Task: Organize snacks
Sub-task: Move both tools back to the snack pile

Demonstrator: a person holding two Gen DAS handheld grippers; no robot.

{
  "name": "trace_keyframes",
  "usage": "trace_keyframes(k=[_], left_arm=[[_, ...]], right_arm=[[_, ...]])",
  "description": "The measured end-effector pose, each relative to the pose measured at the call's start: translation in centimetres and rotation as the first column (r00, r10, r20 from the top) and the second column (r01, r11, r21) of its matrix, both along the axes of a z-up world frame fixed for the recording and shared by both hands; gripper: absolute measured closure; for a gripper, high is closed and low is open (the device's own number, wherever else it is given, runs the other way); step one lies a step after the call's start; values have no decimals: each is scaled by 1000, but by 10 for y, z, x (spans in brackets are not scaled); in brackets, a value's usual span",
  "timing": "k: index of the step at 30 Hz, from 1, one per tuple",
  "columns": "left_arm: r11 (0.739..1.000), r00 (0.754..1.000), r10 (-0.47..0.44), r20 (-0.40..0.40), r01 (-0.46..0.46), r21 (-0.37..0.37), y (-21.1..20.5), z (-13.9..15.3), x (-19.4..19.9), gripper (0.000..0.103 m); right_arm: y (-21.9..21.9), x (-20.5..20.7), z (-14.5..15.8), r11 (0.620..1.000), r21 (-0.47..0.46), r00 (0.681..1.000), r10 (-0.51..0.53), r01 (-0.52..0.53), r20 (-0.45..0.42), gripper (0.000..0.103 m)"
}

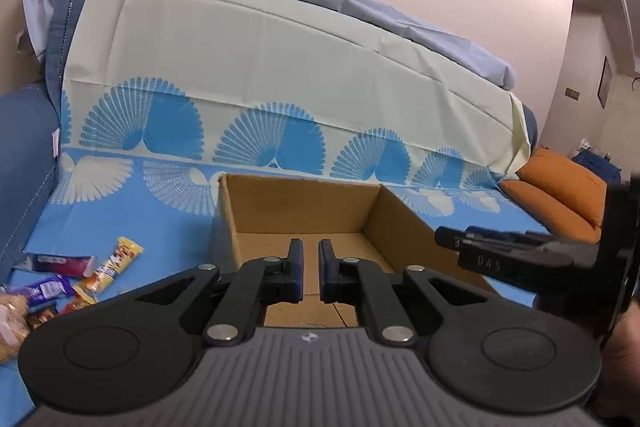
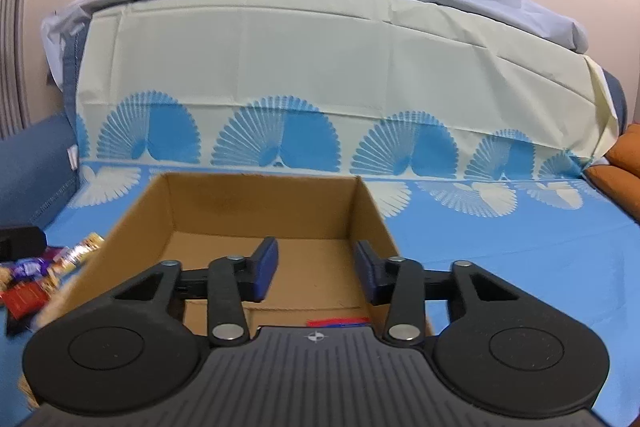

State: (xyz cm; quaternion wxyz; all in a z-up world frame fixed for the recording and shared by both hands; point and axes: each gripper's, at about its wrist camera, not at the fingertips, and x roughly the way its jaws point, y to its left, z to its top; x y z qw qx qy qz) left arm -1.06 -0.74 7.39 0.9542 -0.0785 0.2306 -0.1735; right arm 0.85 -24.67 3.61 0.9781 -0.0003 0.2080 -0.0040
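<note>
Left hand-held gripper (image 1: 309,269) nearest, jaws nearly together, gripping nothing; right hand-held gripper (image 2: 316,273) partly open, also empty. Both poised over cardboard box (image 1: 296,205) on blue sofa cover (image 2: 520,247). Snacks (image 1: 80,279) scattered left of box. Orange cushion (image 1: 560,195) far right.

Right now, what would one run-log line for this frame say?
left gripper shut, empty | right gripper open, empty, over cardboard box | snacks loose left of box
</note>
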Motion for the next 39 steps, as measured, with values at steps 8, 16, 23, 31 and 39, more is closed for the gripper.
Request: trace_keyframes(k=[8, 16, 23, 31, 39], left_arm=[[999, 999, -1, -52, 3, 39, 75, 23, 38, 96], [892, 847, 425, -320, -451, -10, 189, -51, 53, 95], [817, 747, 550, -375, -574, 55, 208, -62, 52, 76], [792, 663, 586, -466, -591, 154, 209, -86, 67, 61], [783, 602, 598, -529, -579, 226, 209, -113, 84, 57]], right_arm=[[29, -6, 11, 997, 32, 997, 66, -67, 47, 72], [63, -7, 22, 973, 135, 980, 179, -189, 81, 72], [129, -5, 28, 909, 185, 928, 360, -373, 100, 71], [209, 1, 11, 850, 110, 854, 519, -515, -13, 68], [256, 25, -30, 868, 72, 855, 497, -492, -147, 50]])
